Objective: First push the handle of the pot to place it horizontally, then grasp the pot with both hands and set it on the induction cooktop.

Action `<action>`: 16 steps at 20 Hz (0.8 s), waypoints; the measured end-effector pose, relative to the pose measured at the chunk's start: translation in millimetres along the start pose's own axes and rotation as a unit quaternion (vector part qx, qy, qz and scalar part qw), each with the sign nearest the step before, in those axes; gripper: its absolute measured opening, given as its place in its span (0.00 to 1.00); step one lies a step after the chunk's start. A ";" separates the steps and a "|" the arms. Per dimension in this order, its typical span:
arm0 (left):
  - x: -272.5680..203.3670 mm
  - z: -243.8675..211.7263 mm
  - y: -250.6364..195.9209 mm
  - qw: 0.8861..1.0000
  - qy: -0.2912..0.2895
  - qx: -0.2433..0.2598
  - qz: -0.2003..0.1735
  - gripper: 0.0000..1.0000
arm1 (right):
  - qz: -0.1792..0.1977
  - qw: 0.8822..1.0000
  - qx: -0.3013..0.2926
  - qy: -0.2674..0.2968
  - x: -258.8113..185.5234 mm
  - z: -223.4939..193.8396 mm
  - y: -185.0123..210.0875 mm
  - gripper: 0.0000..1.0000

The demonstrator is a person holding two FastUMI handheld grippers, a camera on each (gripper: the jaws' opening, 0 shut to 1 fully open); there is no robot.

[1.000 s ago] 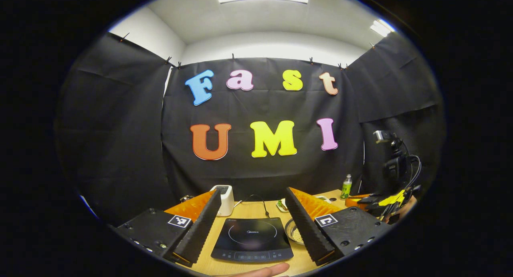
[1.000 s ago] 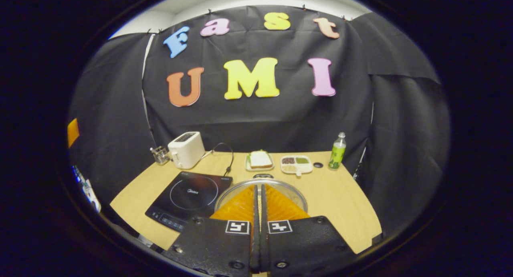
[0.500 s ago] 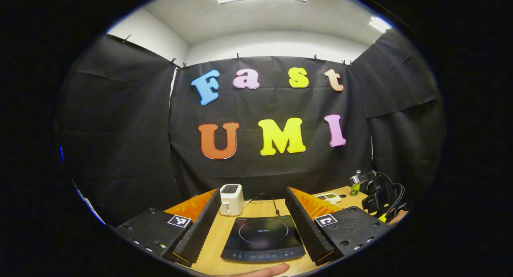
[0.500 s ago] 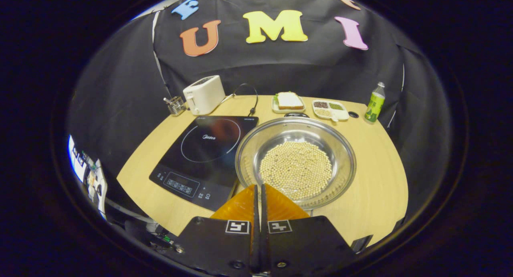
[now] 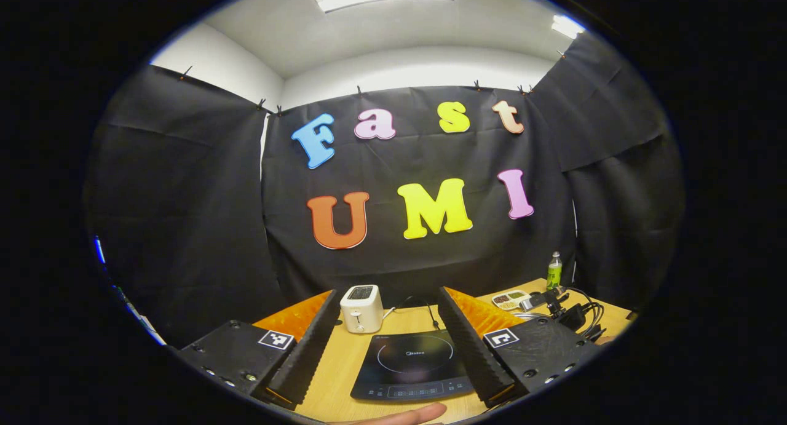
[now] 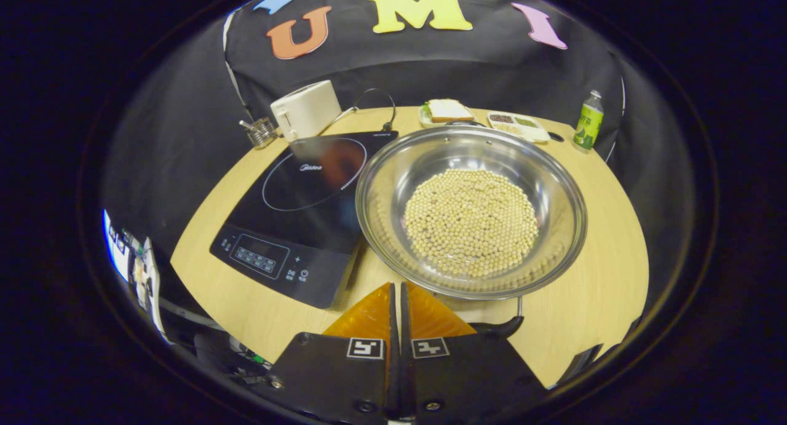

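With the right tool closed and empty just beside the pot, which sat right of the induction cooktop, and the left tool open, a hard shove at the handle risked spilling beans.

At the back left of the tabletop you see a white toaster, with a small wire holder just beside it toward the edge. A black cord loops behind the toaster. Along the back edge sits a plate with a sandwich, and next to it a divided dish with small portions of food. Farther right stands a green bottle, upright, near the corner. You find the toaster and the bottle in the left gripper view as well.
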State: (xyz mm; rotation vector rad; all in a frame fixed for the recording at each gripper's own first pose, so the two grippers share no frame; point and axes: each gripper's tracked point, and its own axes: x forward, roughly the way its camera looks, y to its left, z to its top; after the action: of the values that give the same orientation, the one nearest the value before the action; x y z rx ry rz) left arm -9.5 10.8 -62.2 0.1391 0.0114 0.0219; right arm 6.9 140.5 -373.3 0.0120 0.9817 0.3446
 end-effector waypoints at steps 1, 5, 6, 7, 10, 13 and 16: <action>0.2 0.8 0.9 1.000 0.000 -0.003 0.000 0.96 | 0.002 1.000 -0.003 0.007 -2.3 -3.5 0.2 0.01; -1.4 -1.4 -0.6 1.000 0.005 -0.017 -0.003 0.96 | 0.008 1.000 0.000 0.023 1.6 -13.1 -0.9 0.01; -1.5 0.4 -0.5 1.000 0.004 -0.018 -0.003 0.96 | 0.007 1.000 -0.001 0.022 0.3 -14.1 -3.0 0.04; -0.5 2.5 -0.1 1.000 0.001 -0.019 -0.003 0.96 | 0.006 1.000 -0.002 0.022 -0.5 -14.1 -6.1 0.04; -3.6 9.6 3.7 1.000 -0.006 -0.025 -0.003 0.96 | -0.002 1.000 -0.007 0.020 -1.9 -17.3 -15.9 0.04; -5.9 15.5 4.9 0.999 -0.012 -0.031 -0.003 0.96 | -0.002 1.000 -0.007 0.020 -4.4 -18.6 -28.4 0.01; -6.5 20.0 2.7 0.999 -0.012 -0.041 -0.002 0.96 | 0.002 1.000 0.001 0.017 -6.9 -18.6 -42.2 0.04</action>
State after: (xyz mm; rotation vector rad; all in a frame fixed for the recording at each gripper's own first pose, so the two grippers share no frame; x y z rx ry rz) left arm -15.7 10.6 -42.0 0.0575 -0.0138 0.0167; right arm 0.1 95.9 -385.0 0.0090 1.0150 0.3484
